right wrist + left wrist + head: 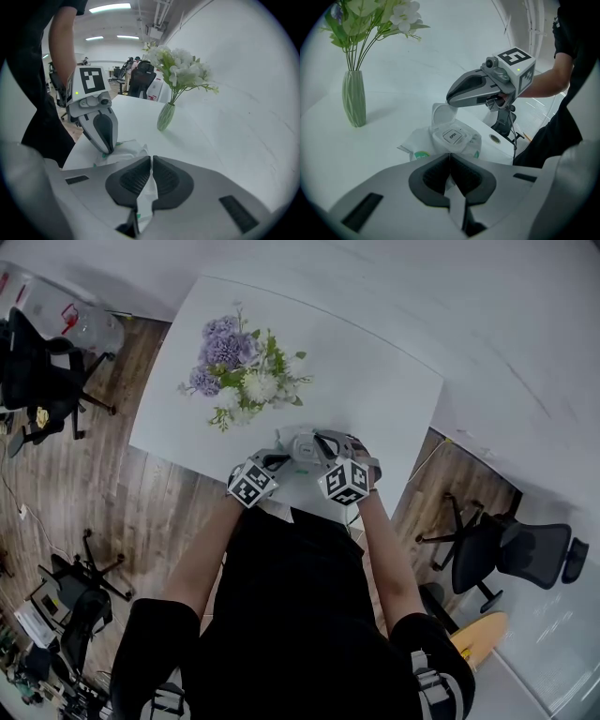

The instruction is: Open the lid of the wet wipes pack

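Already open, wet wipes pack (452, 139), lid (440, 115) raised, vase (354, 98) holding flowers (379, 18)

Lighting, as I read it: bright and even, from ceiling strips (110, 7). Soft vase (354, 97) shadow on the white surface (403, 79). Fisheye bend, dark corners, blurred near foreground.

My wet wipes pack (419, 140) is a soft white pouch with green print, lying flat on the white tabletop (393, 93) near its edge. Its hinged white lid (442, 114) stands flipped up (nearly upright), baring a seal sticker (452, 136) marked OPEN. My right tool (151, 158) pinches the lid's top; my left tool (450, 153) nips the pouch's near edge.
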`<state>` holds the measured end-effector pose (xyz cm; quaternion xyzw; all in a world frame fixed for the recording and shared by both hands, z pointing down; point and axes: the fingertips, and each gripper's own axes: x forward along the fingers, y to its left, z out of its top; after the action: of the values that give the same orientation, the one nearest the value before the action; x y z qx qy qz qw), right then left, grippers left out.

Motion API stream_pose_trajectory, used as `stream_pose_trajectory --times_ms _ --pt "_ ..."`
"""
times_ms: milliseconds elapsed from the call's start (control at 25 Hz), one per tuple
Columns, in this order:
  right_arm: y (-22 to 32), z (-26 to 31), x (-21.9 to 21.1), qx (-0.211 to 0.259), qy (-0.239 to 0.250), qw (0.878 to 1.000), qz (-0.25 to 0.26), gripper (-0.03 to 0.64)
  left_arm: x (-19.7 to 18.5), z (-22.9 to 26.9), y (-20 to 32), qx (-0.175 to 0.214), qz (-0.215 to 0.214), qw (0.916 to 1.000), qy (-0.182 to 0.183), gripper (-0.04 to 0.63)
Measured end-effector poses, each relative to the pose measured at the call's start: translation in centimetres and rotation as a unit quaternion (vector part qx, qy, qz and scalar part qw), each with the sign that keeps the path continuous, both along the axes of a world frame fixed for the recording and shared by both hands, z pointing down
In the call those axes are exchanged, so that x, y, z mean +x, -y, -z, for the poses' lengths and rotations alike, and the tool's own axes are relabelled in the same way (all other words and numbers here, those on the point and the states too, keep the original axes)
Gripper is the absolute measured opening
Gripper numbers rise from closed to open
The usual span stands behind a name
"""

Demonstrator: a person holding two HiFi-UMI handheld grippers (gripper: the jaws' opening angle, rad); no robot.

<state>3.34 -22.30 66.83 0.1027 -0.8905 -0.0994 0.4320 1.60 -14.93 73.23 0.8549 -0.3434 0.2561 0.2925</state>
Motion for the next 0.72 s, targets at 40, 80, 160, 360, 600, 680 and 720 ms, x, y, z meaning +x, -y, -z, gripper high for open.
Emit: stream_pose_trajectory --times_ms 40,80,160,360,600,680,720 --pt "0.2 -0.1 -0.1 0.000 0.000 1.000 -0.001 0.032 0.0 0.0 0.0 0.000 0.000 1.0000 -0.001 0.023" --pt "0.5 -0.2 -0.1 -0.001 0.000 1.000 -0.001 0.032 0.0 -0.1 0.1 0.000 0.001 1.0000 -0.002 0.023" --pt "0.8 -0.3 -0.2 -0.001 0.000 1.000 -0.002 0.034 0.0 -0.1 0.1 0.000 0.001 1.0000 -0.003 0.023" --pt "1.4 -0.6 -0.5 -0.005 0.005 1.000 -0.008 0.038 -0.1 -0.1 0.1 -0.002 -0.002 1.0000 -0.005 0.023" --pt "2.2 -0.8 -0.4 0.006 0.001 1.000 -0.028 0.051 -0.1 -0.1 0.1 -0.002 -0.004 1.0000 -0.005 0.023" --pt "2.2 -0.8 -0.4 0.008 0.000 0.999 -0.033 0.052 -0.1 -0.1 0.1 -0.003 -0.006 1.0000 -0.004 0.023" --pt "2.3 -0.8 -0.3 0.009 -0.001 0.999 -0.034 0.054 -0.1 -0.1 0.1 -0.004 -0.006 1.0000 -0.004 0.023"
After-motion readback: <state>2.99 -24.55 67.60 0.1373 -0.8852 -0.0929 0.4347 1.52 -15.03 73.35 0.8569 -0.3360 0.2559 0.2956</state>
